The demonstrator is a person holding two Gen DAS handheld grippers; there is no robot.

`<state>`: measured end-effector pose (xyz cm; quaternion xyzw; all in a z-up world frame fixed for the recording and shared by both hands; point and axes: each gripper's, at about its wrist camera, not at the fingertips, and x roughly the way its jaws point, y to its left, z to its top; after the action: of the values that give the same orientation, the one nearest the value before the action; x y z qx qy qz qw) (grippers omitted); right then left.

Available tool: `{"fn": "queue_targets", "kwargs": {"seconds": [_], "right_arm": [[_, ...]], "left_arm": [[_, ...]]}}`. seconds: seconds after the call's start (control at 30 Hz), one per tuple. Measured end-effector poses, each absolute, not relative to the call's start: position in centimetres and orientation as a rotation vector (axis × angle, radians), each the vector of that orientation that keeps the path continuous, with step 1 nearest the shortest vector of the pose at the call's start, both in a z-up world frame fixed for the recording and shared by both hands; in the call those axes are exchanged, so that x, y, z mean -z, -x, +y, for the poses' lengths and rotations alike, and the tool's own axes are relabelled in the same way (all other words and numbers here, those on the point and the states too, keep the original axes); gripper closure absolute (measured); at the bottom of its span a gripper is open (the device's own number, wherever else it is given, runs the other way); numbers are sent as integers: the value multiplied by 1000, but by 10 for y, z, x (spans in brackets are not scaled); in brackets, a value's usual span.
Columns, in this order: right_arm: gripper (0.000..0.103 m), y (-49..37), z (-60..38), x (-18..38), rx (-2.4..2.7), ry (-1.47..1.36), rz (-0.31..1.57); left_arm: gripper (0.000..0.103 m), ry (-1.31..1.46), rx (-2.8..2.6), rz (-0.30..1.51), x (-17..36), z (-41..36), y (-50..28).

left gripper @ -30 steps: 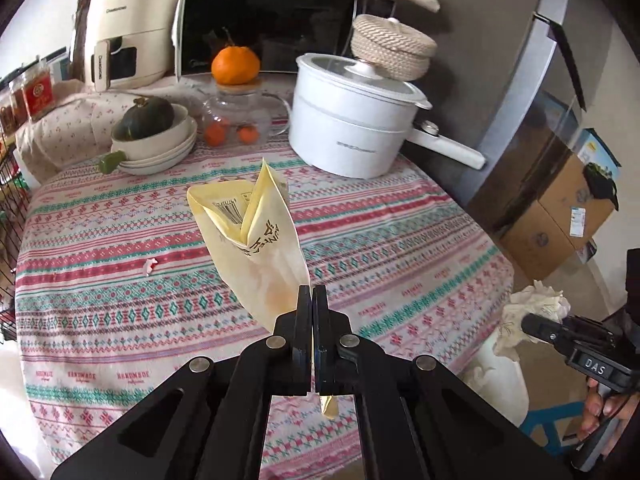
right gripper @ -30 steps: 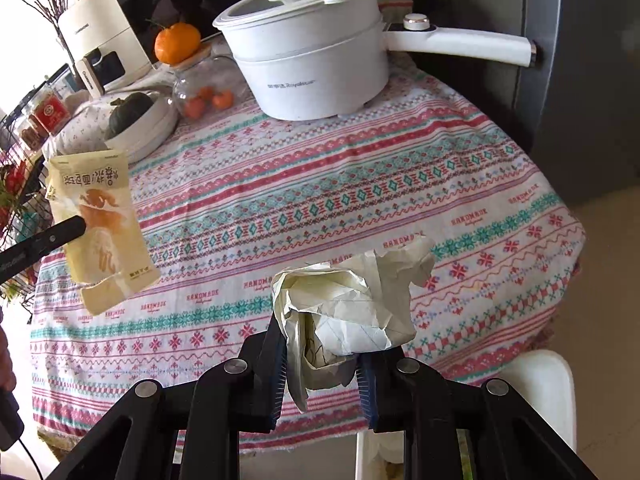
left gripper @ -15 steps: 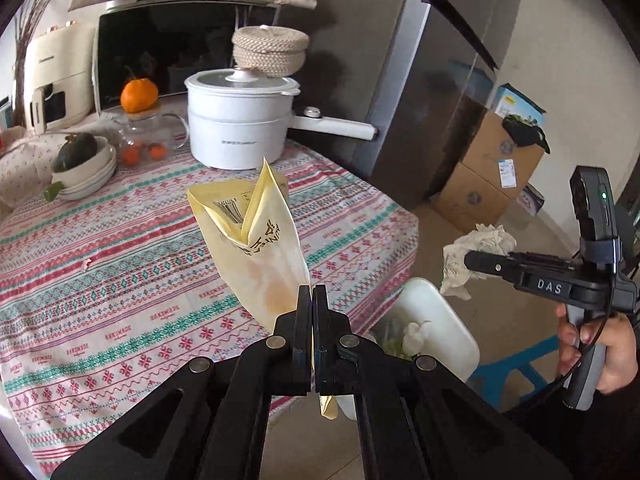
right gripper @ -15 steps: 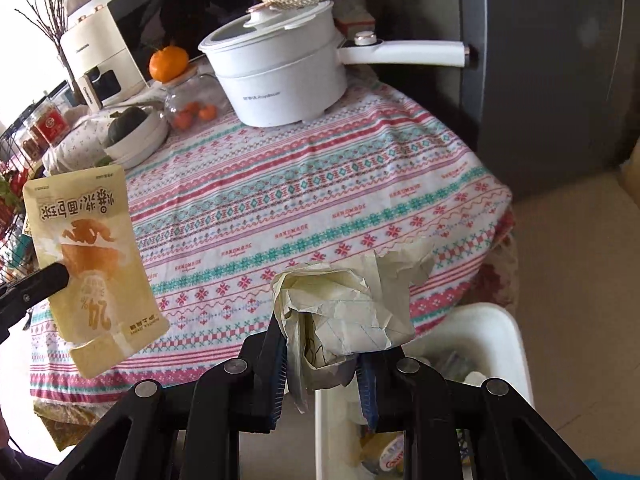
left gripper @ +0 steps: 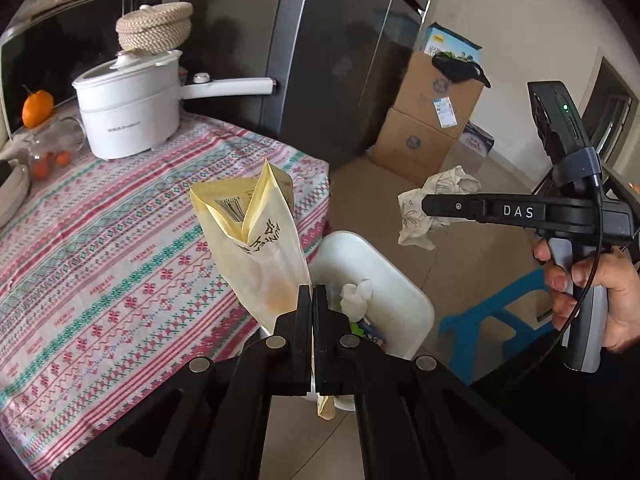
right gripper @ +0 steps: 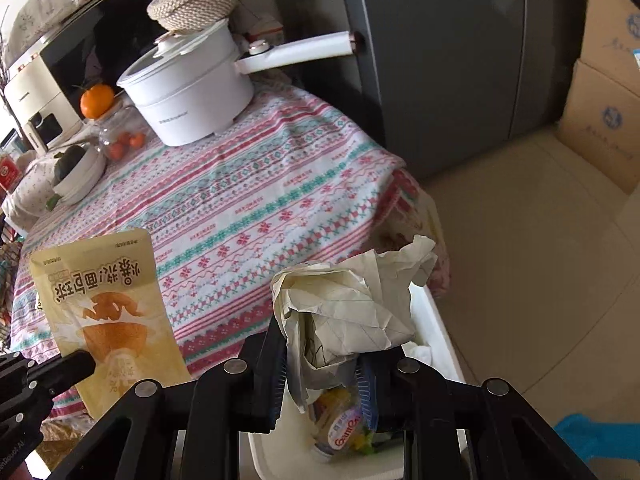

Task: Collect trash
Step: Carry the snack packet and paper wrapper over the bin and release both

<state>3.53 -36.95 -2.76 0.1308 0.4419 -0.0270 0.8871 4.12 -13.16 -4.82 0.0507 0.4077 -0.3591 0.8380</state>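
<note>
L gripper (left gripper: 312, 300) pinches the yellow snack bag (left gripper: 256, 240) by its bottom edge, R gripper (right gripper: 326, 364) clamps crumpled paper (right gripper: 344, 304), both w/ loads over the white bin (left gripper: 384, 276) at table's 4 o'clock, prob. for dropping.

Two wrist fisheye views, both tilted down over the desk edge and the white bin.

The left view looks along its own fingers (left gripper: 297, 332), close above the white bin (left gripper: 404, 300), with the desk (left gripper: 100, 272) on its left and the right gripper (left gripper: 430, 206) seen from the side. The right view looks down steeply over the bin (right gripper: 444, 332), with the left gripper (right gripper: 78, 362) at its lower left. Both share the desk, the white pot (left gripper: 128, 112) and the bin.
</note>
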Motion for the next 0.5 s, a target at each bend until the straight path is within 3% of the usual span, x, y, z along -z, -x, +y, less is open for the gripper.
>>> {"fn": "queue_targets", "kwargs": {"seconds": [0.5], "right_arm": [[75, -25, -395, 45, 116, -307, 988]], "left_arm": [[103, -152, 791, 931, 99, -181, -54]]}}
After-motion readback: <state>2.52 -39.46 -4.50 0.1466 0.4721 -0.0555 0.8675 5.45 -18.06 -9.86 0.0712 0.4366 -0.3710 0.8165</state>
